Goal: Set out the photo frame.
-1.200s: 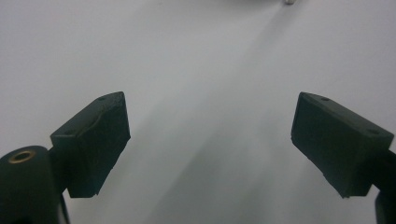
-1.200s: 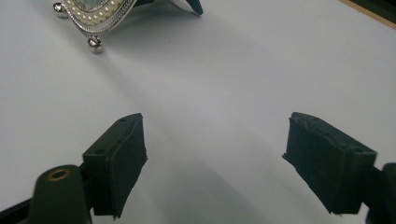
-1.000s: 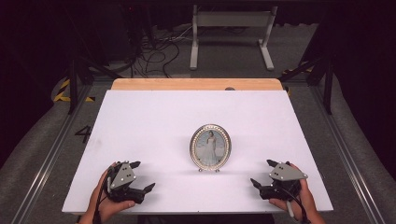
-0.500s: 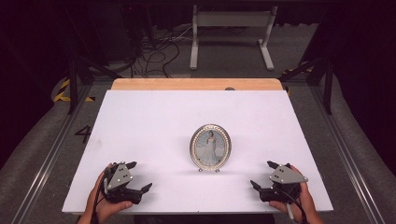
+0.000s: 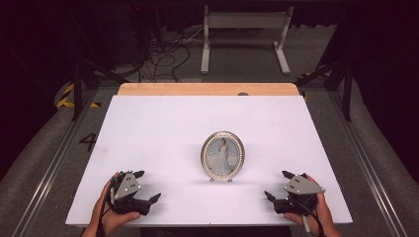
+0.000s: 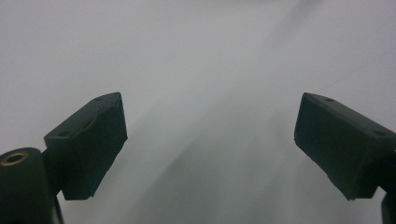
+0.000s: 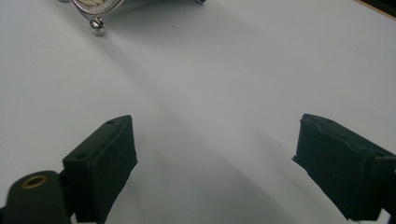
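On the desk, a frame stands upright between the left tongs and right tongs, both gaping, empty.

high view overhead, gripper views near table

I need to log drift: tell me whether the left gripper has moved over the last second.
Yes, slightly. The left gripper has slid a little toward the table's near edge and to the left, away from the oval photo frame.

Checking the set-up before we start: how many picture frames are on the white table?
1: a silver oval picture frame stands upright near the middle of the white table, between and beyond the two grippers; its foot shows in the right gripper view.
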`<act>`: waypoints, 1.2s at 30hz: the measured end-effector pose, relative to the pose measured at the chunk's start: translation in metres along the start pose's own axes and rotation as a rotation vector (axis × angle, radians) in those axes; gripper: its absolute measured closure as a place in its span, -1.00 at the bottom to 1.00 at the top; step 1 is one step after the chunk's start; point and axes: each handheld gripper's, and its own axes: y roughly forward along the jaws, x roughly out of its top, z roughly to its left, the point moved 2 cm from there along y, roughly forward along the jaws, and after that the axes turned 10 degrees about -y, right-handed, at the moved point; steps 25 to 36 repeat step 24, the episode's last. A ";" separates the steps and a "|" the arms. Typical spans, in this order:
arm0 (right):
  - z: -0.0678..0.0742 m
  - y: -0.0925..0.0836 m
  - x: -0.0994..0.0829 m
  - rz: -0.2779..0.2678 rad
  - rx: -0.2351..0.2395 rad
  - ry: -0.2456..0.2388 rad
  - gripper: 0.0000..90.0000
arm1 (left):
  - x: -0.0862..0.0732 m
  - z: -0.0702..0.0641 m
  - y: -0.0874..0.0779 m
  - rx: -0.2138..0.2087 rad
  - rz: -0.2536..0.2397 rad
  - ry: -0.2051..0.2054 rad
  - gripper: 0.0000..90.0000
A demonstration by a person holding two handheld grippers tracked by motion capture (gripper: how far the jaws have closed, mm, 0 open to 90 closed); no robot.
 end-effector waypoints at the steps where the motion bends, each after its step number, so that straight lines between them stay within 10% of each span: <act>1: 0.000 0.000 0.000 0.000 -0.001 0.000 -0.72 | 0.000 0.000 0.000 -0.003 -0.002 -0.002 -0.77; 36: -0.005 -0.005 -0.001 -0.012 -0.034 0.017 -0.71 | 0.001 0.006 0.004 0.003 0.017 0.001 -0.80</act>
